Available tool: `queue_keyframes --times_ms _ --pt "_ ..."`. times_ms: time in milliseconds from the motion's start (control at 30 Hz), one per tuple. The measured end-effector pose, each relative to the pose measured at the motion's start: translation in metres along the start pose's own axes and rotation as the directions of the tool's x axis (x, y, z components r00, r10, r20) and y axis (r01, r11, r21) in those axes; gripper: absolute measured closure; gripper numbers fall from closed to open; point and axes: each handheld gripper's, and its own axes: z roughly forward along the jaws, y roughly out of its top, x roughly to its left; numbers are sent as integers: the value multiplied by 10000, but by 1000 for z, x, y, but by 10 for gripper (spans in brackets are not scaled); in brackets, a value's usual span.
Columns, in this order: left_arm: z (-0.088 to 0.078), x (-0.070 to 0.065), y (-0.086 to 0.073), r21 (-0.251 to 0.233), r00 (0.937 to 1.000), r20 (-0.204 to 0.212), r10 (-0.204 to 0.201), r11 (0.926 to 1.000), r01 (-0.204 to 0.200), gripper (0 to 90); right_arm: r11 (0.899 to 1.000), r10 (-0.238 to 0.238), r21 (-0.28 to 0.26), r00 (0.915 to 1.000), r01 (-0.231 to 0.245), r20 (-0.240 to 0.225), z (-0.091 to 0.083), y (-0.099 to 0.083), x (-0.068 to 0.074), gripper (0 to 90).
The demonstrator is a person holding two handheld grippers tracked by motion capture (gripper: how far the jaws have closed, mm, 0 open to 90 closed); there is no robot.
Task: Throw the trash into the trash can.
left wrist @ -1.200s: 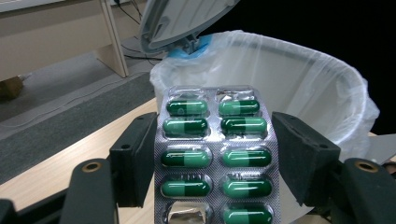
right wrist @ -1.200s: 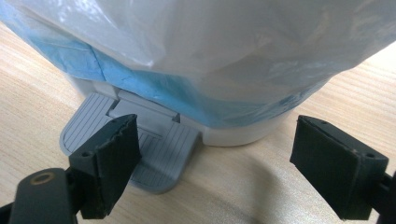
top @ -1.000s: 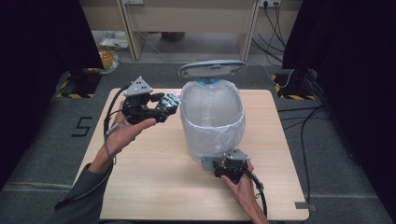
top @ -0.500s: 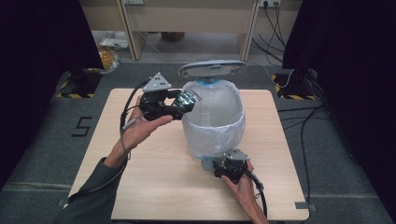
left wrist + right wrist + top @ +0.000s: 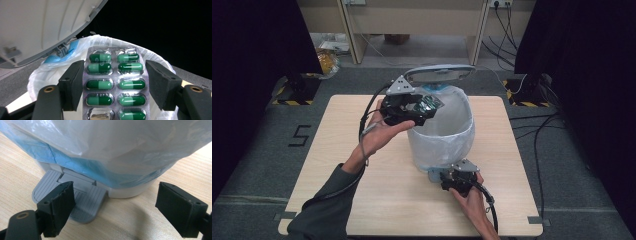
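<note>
A blister pack of green capsules [image 5: 115,75] sits edge to edge between the jaws of my left gripper [image 5: 115,86], which is shut on it. In the high view the left gripper [image 5: 424,106] holds the blister pack [image 5: 431,103] over the far left rim of a pedal bin [image 5: 442,140] lined with a white bag. The bin's grey lid [image 5: 439,74] stands raised. My right gripper [image 5: 446,176] is low at the bin's near foot, jaws wide apart. One of its fingers [image 5: 60,202] rests on the grey foot pedal [image 5: 86,203].
The bin stands mid-table on a light wooden top [image 5: 362,200]. A blue inner bag [image 5: 75,162] shows under the white liner. Cables [image 5: 522,120] trail over the floor at the right, and dark curtains flank the table.
My left hand has carried the blister pack to the right, from beside the bin to over its rim under the raised lid. The right gripper has stayed at the pedal.
</note>
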Motion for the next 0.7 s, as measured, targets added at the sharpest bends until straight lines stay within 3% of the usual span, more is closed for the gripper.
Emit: queue_keyframes --times_ms 333,500,700 --pt "21 -5 1 241 9999 142 34 9997 -37 338 10000 -5 -8 10000 5 -14 0 0 0 155" --pt "28 -4 2 77 9998 153 -116 9999 115 335 10000 -4 -9 10000 4 -30 0 0 0 155" --pt "26 -4 3 10 9998 158 -156 9999 156 229 10000 -10 -4 10000 10 -47 0 0 -1 155"
